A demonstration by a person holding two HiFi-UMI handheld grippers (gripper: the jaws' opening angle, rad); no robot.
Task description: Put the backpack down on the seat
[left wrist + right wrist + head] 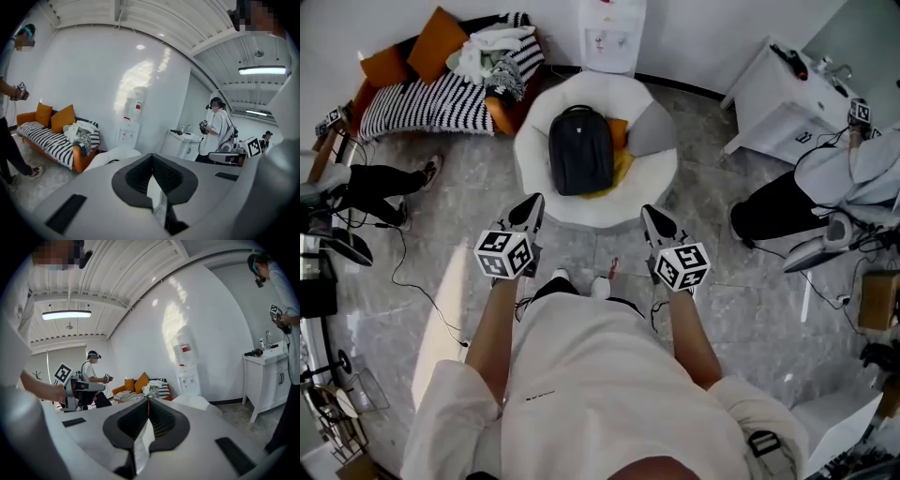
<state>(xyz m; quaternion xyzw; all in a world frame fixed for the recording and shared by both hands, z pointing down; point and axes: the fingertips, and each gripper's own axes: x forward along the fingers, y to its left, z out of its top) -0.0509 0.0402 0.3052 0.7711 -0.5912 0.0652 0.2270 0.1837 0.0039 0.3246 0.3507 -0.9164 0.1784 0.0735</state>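
Note:
A dark backpack [580,148] lies on the round white seat [661,178] ahead of me, over an orange and a yellow cushion. My left gripper [531,210] hangs just short of the seat's near rim, left of centre, jaws shut with nothing in them. The right gripper [653,222] is level with it on the right, also shut and empty. Both are apart from the backpack. In the left gripper view the jaws [152,157] meet, with the seat [112,155] beyond. The right gripper view shows the jaws [148,401] closed together too.
A striped sofa [441,98] with orange pillows and clothes stands at the back left, a water dispenser [612,36] behind the seat, a white cabinet [778,94] at the right. Other people stand at both sides. Cables trail on the marble floor [450,234].

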